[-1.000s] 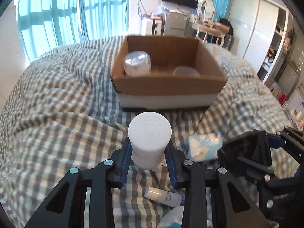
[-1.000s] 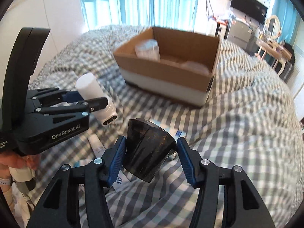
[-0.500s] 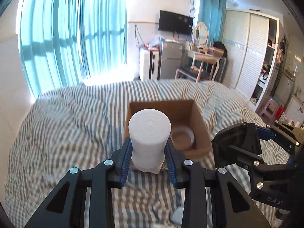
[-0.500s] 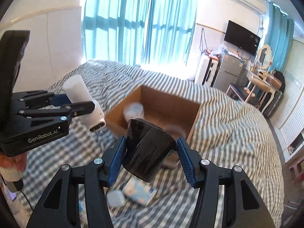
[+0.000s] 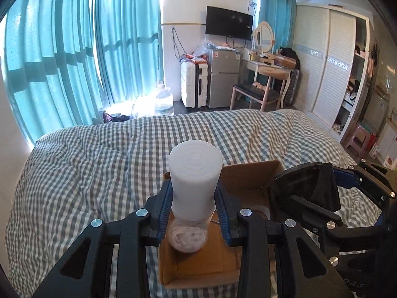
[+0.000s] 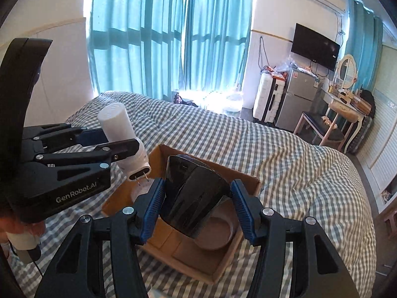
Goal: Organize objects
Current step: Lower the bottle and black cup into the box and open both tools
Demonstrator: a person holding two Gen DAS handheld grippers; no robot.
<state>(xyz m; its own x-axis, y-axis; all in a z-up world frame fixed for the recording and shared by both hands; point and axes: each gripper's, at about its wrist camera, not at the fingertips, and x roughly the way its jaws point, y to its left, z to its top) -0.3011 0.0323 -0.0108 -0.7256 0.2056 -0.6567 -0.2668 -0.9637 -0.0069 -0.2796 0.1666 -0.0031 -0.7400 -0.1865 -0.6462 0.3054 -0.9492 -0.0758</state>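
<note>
My left gripper [image 5: 193, 206] is shut on a white cylindrical plug-in device [image 5: 194, 173] with two metal prongs, held above the open cardboard box [image 5: 250, 173] on the checked bed. The device also shows in the right wrist view [image 6: 119, 126], over the box's left side. My right gripper [image 6: 196, 211] is shut on a glossy black tapered device [image 6: 196, 198], held above the box [image 6: 245, 176]. In the left wrist view the black device [image 5: 307, 186] hangs over the box's right edge. Inside the box lie a clear jar [image 5: 186, 238] and a round clear lid or dish [image 6: 223, 231].
The bed [image 5: 86, 173] with grey-white checked cover spreads around the box. Beyond its far edge are teal curtains [image 5: 62, 49], a water jug [image 5: 163, 98], a white suitcase [image 5: 193, 84], a small fridge [image 5: 223, 79], a dressing table and chair [image 5: 263, 84], and wardrobes [image 5: 332, 69].
Both grippers have risen and moved forward with their objects, from short of the box to above it. The loose items on the bed have dropped out of view.
</note>
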